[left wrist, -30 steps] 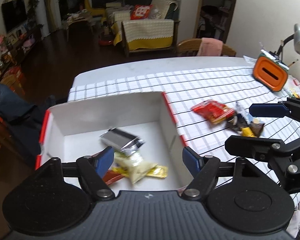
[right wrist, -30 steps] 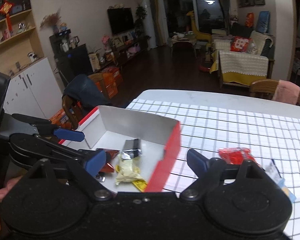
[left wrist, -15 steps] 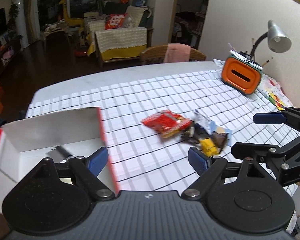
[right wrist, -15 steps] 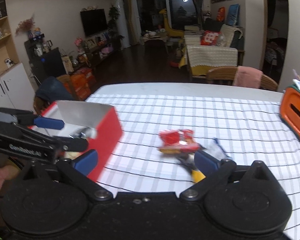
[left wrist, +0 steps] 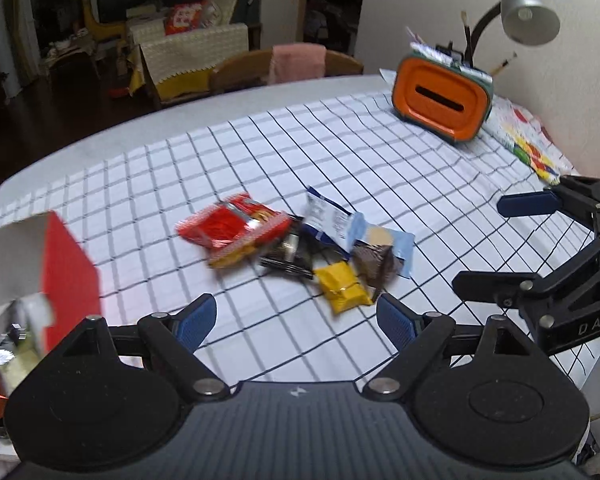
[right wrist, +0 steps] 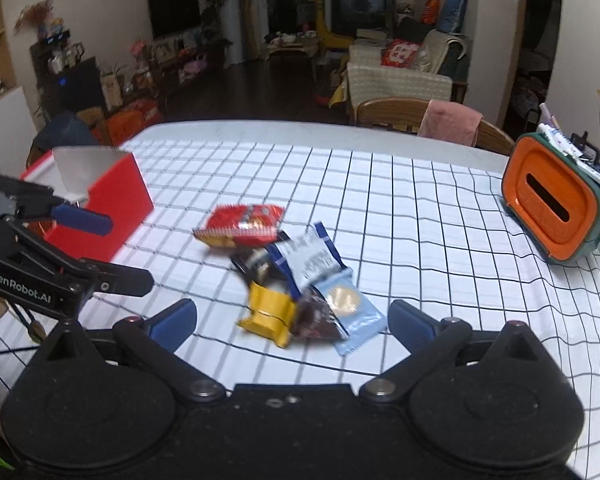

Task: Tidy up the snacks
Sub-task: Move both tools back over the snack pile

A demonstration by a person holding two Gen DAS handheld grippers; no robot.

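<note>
A pile of snack packets lies on the checked tablecloth: a red packet (left wrist: 232, 226), a black one (left wrist: 288, 254), a yellow one (left wrist: 342, 292), a brown one (left wrist: 376, 266) and blue-and-white packets (left wrist: 332, 220). The pile also shows in the right wrist view, with the red packet (right wrist: 244, 224) and the yellow one (right wrist: 270, 314). A red-and-white box (left wrist: 66, 276) stands at the left with snacks inside. My left gripper (left wrist: 296, 322) is open and empty, just short of the pile. My right gripper (right wrist: 292, 326) is open and empty, close to the yellow packet.
An orange-and-green tissue holder (left wrist: 440, 100) with pens stands at the table's far right, beside a desk lamp (left wrist: 528, 8). A wooden chair with a pink cloth (right wrist: 448, 124) is behind the table. The red box (right wrist: 104, 212) stands near the table's left edge.
Both grippers have swung right, away from the box and toward the snack pile. The pile is now centred and closer in both views. Both stay open.
</note>
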